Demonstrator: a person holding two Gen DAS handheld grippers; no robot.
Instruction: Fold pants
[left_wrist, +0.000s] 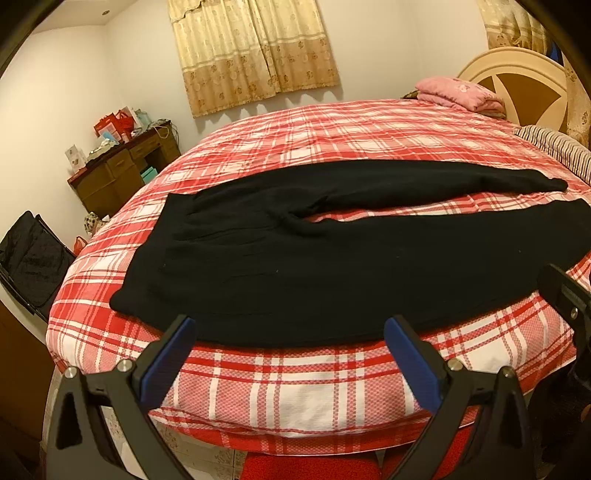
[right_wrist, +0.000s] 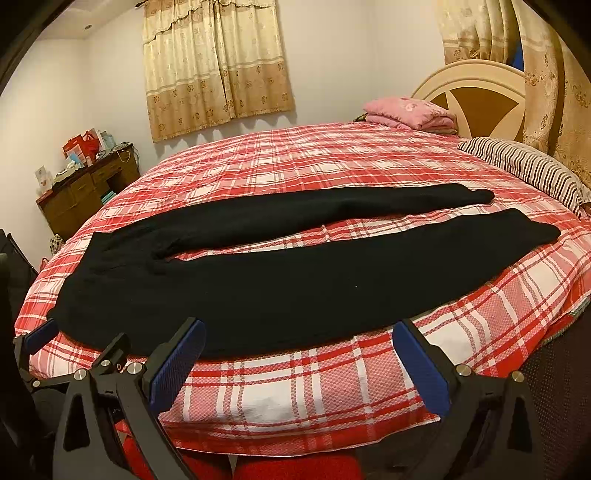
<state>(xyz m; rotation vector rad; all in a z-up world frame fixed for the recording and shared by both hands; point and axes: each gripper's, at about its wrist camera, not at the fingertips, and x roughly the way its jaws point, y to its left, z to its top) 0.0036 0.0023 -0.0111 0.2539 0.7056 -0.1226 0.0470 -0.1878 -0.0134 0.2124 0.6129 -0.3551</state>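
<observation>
The left gripper (left_wrist: 290, 334) hangs at the near edge of the bed (left_wrist: 295, 387), its two blue-padded fingers (left_wrist: 168, 362) spread wide with nothing between them but checked bedcover. Just ahead of its fingertips lies the near edge of the black pants (left_wrist: 332, 266), spread flat; whether the tips touch the cloth cannot be told. From this tool the waistband sits ahead to the left, and both legs run off to the right, the farther one lying apart from the nearer with a strip of plaid between.

The right gripper (right_wrist: 299, 336) is likewise wide open and empty, poised over the bed's near edge. The pants (right_wrist: 295, 288) lie directly ahead of it, the nearer leg's hem edge just beyond its fingertips, the cuffs far off to the right toward a striped pillow (right_wrist: 528, 166). The left gripper appears at this tool's left, low beside the waistband corner.

Beyond the pants, at the far right, a folded pink blanket (right_wrist: 410, 112) rests by the headboard (right_wrist: 476, 99).
</observation>
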